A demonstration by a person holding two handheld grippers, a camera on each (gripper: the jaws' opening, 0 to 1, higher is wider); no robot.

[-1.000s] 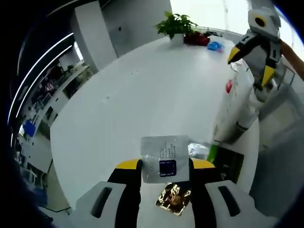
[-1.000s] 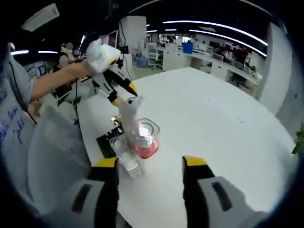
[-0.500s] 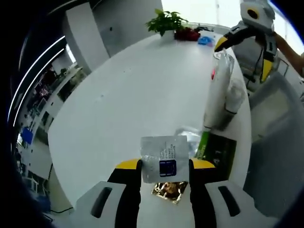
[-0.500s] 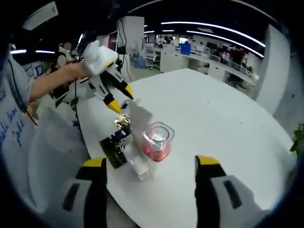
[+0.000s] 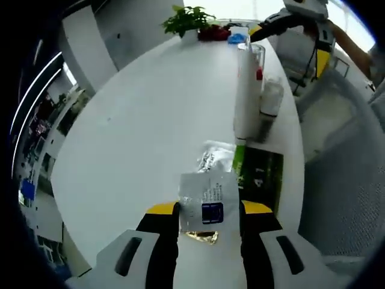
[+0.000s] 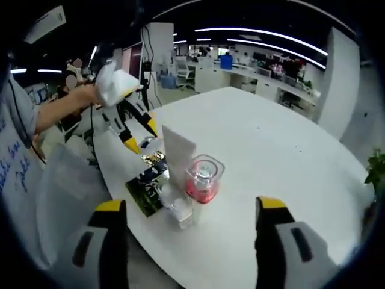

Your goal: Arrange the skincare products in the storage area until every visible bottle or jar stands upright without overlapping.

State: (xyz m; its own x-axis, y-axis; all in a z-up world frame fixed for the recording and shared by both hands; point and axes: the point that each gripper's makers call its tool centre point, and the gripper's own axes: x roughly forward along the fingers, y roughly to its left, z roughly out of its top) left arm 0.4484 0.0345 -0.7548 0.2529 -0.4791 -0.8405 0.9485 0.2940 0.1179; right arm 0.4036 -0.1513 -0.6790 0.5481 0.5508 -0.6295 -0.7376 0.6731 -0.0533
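Note:
My left gripper (image 5: pixel 209 208) is shut on a small silver sachet (image 5: pixel 209 198), held above the table edge. Under it lies a gold sachet (image 5: pixel 201 237). Beyond are a clear sachet (image 5: pixel 216 158) and a green and black packet (image 5: pixel 260 179). A tall white tube (image 5: pixel 243 90) stands upright beside a small clear bottle (image 5: pixel 268 107). In the right gripper view the white tube (image 6: pixel 178 155), a pink jar (image 6: pixel 203 179) and the small clear bottle (image 6: pixel 178 208) stand close together. My right gripper (image 6: pixel 190 205) is open wide, set back from them and holding nothing. The left gripper (image 6: pixel 139 135) hangs behind them.
The round white table (image 5: pixel 150 108) has much bare top to the left. A potted plant (image 5: pixel 187 18) with red and blue items stands at its far edge. The right gripper (image 5: pixel 290 45) shows at the far right. A person's sleeve (image 6: pixel 18 138) is at the left.
My right gripper has drawn back from the tube and its jaws have spread wider. The left gripper still holds the silver sachet; its view has swung toward the packets.

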